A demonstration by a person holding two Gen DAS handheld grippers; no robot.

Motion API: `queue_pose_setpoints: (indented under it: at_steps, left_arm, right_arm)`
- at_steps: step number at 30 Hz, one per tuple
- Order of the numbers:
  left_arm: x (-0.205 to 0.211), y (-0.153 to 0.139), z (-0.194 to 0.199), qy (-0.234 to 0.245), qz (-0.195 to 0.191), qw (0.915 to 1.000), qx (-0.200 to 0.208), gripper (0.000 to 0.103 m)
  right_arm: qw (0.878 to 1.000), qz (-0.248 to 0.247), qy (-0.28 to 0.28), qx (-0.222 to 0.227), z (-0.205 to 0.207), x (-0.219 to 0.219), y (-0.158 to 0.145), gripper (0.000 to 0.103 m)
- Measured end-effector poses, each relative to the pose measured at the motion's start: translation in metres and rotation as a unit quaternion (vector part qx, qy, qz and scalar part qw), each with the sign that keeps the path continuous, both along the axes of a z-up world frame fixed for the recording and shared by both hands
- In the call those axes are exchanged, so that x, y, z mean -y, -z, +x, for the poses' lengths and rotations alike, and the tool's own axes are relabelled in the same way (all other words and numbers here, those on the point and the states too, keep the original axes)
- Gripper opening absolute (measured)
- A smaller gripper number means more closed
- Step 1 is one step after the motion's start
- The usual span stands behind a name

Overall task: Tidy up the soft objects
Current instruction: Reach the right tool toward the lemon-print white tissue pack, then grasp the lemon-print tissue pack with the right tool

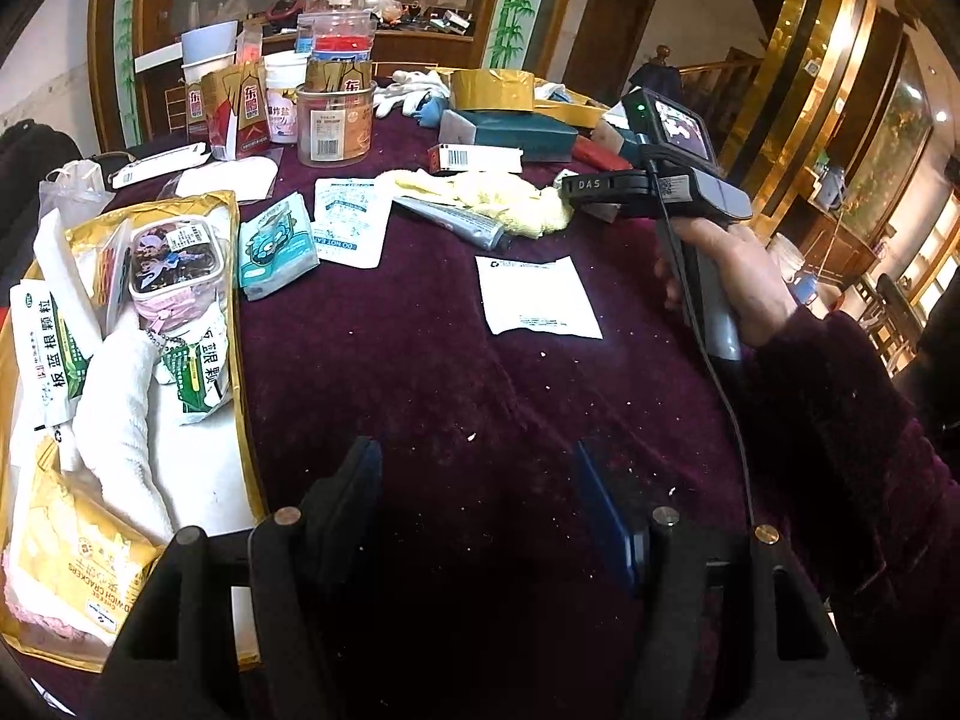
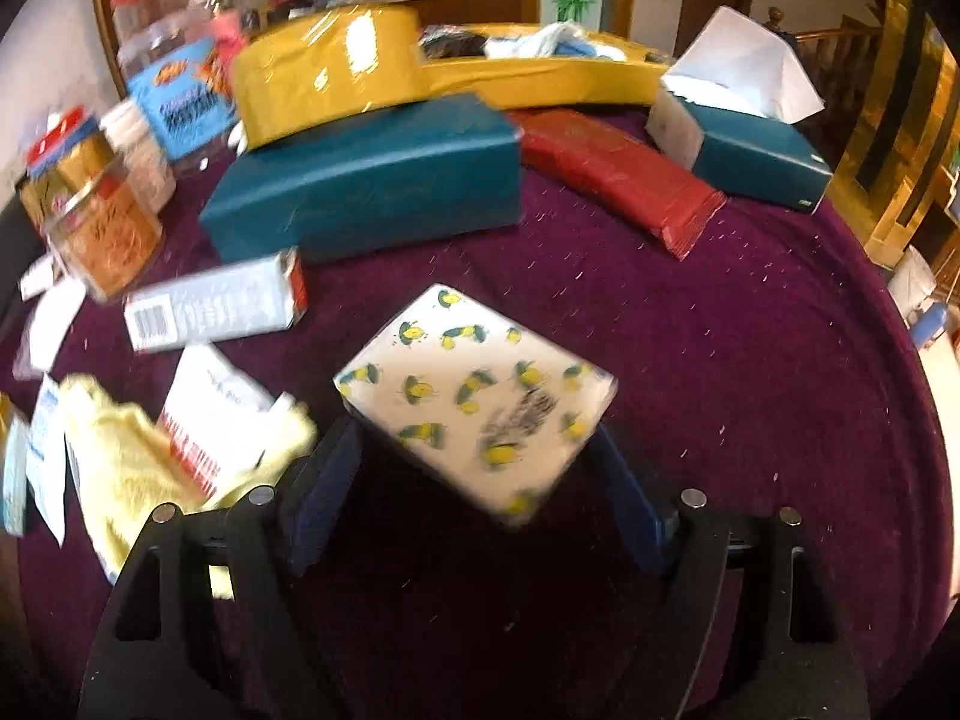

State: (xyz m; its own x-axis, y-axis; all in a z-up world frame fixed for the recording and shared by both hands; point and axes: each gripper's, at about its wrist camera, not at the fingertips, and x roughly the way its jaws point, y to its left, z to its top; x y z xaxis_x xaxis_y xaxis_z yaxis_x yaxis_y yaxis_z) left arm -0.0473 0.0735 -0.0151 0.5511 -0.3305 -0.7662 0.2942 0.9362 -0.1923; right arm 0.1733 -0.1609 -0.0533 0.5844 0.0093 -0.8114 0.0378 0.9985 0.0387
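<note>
In the right wrist view, a white tissue pack (image 2: 474,396) printed with yellow and green figures sits blurred between the tips of my right gripper (image 2: 474,433). The jaws stand wide and the pads do not press on it. A yellow cloth (image 2: 132,456) lies at the left, partly under a red and white carton (image 2: 210,414). My left gripper (image 1: 474,450) is open and empty over the purple tablecloth (image 1: 480,372). To its left a gold tray (image 1: 240,324) holds a white towel (image 1: 120,414), sachets and a small tin. A hand holds the right gripper (image 1: 567,186) over the yellow cloth (image 1: 480,192).
Teal tissue boxes (image 2: 372,180), a red packet (image 2: 624,174), a yellow tape roll (image 2: 324,66) and a yellow tray (image 2: 552,84) crowd the far side. Jars (image 1: 336,120) and snack packs stand at the back left. White sachets (image 1: 537,294) lie mid-table.
</note>
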Motion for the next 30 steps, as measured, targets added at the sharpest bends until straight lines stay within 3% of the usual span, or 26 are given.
queue_pose_setpoints:
  at_steps: [4, 12, 14, 17, 19, 20, 21, 26, 30]
  left_arm:
    - [0.002, 0.002, 0.002, 0.002, 0.002, 1.0000, -0.004, 0.066]
    - [0.013, 0.001, 0.016, -0.004, -0.005, 1.0000, -0.007, 0.066]
    - [0.014, 0.001, 0.023, -0.014, -0.011, 0.9998, -0.008, 0.066]
    - [0.016, -0.001, 0.032, -0.027, -0.024, 0.9993, -0.010, 0.066]
    - [0.017, -0.003, 0.034, -0.028, -0.027, 0.9992, -0.006, 0.066]
    - [0.018, -0.003, 0.036, -0.027, -0.028, 0.9992, -0.003, 0.066]
    - [0.019, -0.002, 0.037, -0.026, -0.029, 0.9992, -0.003, 0.066]
    - [0.025, 0.004, 0.043, -0.015, -0.032, 0.9993, -0.013, 0.066]
    - [0.028, 0.009, 0.054, -0.014, -0.034, 0.9991, -0.020, 0.066]
  right_arm:
    - [0.999, 0.044, -0.003, 0.027, -0.008, 0.017, -0.001, 0.069]
    - [0.995, 0.093, -0.023, 0.035, -0.014, 0.040, -0.002, 0.033]
    - [0.994, 0.097, -0.036, 0.034, -0.016, 0.045, -0.002, 0.032]
    - [0.993, 0.082, -0.069, 0.041, -0.021, 0.045, -0.006, 0.033]
    - [0.995, 0.042, -0.084, 0.046, -0.024, 0.042, -0.010, 0.047]
    - [0.994, 0.025, -0.093, 0.053, -0.025, 0.042, -0.013, 0.067]
    - [0.993, 0.014, -0.103, 0.061, -0.026, 0.042, -0.016, 0.077]
    - [0.978, -0.057, -0.175, 0.094, -0.025, 0.040, -0.033, 0.079]
    - [0.969, -0.078, -0.224, 0.067, -0.005, 0.036, -0.037, 0.080]
